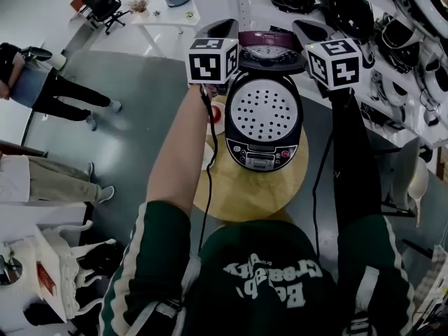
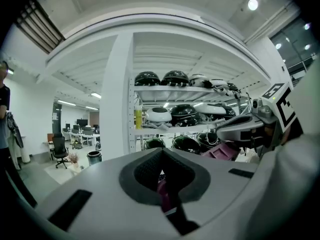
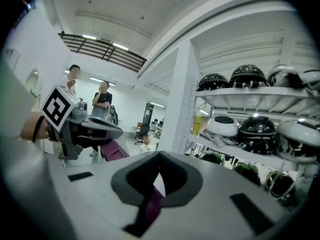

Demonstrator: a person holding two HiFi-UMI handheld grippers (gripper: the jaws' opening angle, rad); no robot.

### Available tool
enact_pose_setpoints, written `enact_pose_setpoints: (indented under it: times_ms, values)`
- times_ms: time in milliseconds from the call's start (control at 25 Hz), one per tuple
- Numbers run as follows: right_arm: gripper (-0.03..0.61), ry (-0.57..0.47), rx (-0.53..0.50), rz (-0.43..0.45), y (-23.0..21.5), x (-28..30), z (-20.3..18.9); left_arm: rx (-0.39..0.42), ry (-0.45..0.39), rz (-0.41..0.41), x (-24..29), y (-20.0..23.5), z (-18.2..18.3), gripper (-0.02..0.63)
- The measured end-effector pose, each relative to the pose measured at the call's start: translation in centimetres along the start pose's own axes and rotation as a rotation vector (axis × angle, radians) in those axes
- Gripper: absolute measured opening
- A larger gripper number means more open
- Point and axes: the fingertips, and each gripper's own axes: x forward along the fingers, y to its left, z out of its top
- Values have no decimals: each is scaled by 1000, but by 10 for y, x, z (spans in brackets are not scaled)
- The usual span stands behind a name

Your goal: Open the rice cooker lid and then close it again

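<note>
The black rice cooker (image 1: 263,154) stands on a round wooden table (image 1: 238,194). Its lid (image 1: 264,110) is raised, with the perforated inner plate facing me and the maroon outer top (image 1: 269,42) behind it. My left gripper (image 1: 222,30) holds the lid's upper left edge and my right gripper (image 1: 308,32) its upper right edge. In the left gripper view the left gripper (image 2: 162,184) is shut with maroon lid material (image 2: 163,196) in the notch. The right gripper (image 3: 155,189) likewise pinches the maroon lid edge (image 3: 150,209).
White shelves (image 1: 392,61) with several helmets and cookers stand right behind the table. A white table (image 1: 164,12) and an office chair (image 1: 101,5) are far left. People stand at the left (image 1: 49,86). A bag (image 1: 63,271) lies on the floor near me.
</note>
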Motion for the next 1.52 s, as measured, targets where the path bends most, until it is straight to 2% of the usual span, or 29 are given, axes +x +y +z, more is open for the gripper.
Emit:
enact_pose_setpoints:
  times_ms: [240, 480, 640, 1240, 1360, 1440, 1520]
  values:
    - [5, -34, 73, -12, 29, -37, -18, 2, 0, -4, -43, -17, -24, -5]
    - [5, -9, 108, -9, 64, -66, -50, -8, 25, -42, -82, -37, -62, -5]
    - [5, 16, 125, -27, 82, -82, -78, -47, 51, -79, -100, -53, -92, -5]
    - [5, 229, 176, -13, 149, -97, -200, -96, 256, -138, -132, -87, -216, -5]
    - [5, 284, 243, 10, 158, -94, -229, -101, 341, -141, -133, -92, -246, -5]
    - [5, 264, 308, 5, 160, -94, -240, -119, 342, -124, -133, -93, -257, -5]
    - [5, 255, 311, -6, 160, -93, -241, -138, 316, -109, -132, -91, -258, -5]
